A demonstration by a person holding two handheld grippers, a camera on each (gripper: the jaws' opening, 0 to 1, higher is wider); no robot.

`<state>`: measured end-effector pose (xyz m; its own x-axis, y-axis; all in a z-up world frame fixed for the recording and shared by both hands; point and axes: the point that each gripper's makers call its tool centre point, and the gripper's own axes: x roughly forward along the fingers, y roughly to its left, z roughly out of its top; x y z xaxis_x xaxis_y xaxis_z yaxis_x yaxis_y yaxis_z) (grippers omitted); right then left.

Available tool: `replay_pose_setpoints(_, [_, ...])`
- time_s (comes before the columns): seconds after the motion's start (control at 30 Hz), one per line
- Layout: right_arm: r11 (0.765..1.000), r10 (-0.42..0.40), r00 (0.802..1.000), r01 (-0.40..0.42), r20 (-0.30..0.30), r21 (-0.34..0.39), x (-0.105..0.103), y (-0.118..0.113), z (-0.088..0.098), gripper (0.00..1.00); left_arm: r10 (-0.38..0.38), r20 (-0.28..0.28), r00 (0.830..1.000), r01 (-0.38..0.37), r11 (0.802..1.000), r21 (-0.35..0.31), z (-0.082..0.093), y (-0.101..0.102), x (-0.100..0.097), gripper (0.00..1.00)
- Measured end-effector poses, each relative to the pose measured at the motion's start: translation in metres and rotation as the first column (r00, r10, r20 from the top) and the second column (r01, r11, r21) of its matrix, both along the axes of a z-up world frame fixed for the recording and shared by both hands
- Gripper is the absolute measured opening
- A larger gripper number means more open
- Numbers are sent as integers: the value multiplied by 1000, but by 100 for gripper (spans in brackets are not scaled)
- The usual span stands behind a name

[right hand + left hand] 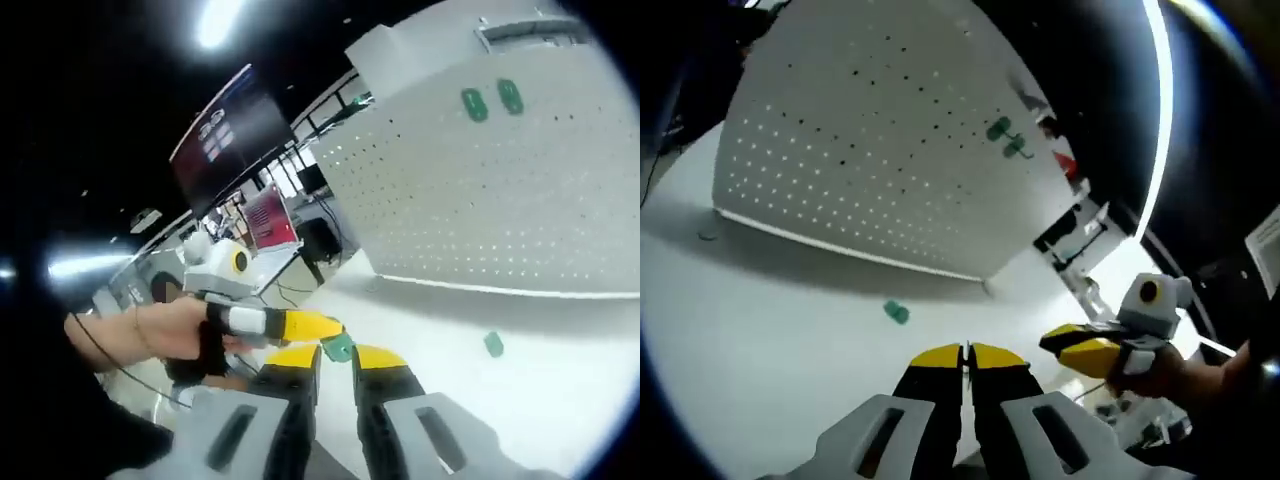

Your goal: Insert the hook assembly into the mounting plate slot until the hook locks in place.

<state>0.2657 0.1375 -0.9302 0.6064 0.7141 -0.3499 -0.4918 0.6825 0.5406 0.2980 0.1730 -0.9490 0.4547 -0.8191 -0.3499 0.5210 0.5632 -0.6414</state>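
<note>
On the white table [760, 330]: a white perforated mounting plate [870, 150] stands upright.
Plate: two green hooks [1006, 139] sit side by side near its upper edge; seen in the right gripper view too, at [491, 100].
Loose piece: one green hook part [896, 313] lies on the table in front of the plate's lower edge.
Left gripper [966, 353]: yellow-tipped fingers pressed together, nothing between them.
Right gripper [336, 352]: fingers slightly apart, pinching a small green hook assembly [338, 347] at the tips, well apart from the plate.
Person's hand [165, 330]: holds the left gripper just beside the right gripper's fingers.
</note>
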Motion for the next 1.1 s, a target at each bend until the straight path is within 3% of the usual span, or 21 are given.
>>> replay_pose_setpoints(0.17, [997,-68,994,71,-90,32,-8,-6,-12,11,-37,148,988,28,998,63,2,-9,-2,1])
replay_pose_setpoints(0.2, [993,-89,990,97,-113,63,-9,-6,-13,11,-43,152,987,34,998,61,3,-12,-4,1])
replay_pose_setpoints(0.33, [990,-105,986,116,-127,78,-11,-9,-16,12,-49,194,980,43,998,37,11,-15,-4,1])
replay_pose_setpoints(0.43, [992,-93,987,102,-129,68,-14,-7,-16,13,-66,286,956,48,996,69,19,-15,-1,1])
replay_pose_setpoints(0.57, [958,-119,972,166,-204,234,-10,-2,-2,15,-68,305,950,50,997,64,24,-16,-1,1])
replay_pose_setpoints(0.7, [962,-114,975,156,-192,222,-7,-1,-3,16,-72,337,939,56,997,59,29,-17,-1,1])
replay_pose_setpoints(0.8, [940,-121,969,181,-217,287,-3,4,2,16,-75,355,932,59,997,55,32,-19,-2,1])
replay_pose_setpoints(1.1, [895,-156,946,257,-283,365,6,7,3,16,-70,415,907,46,997,68,38,-19,-2,1])
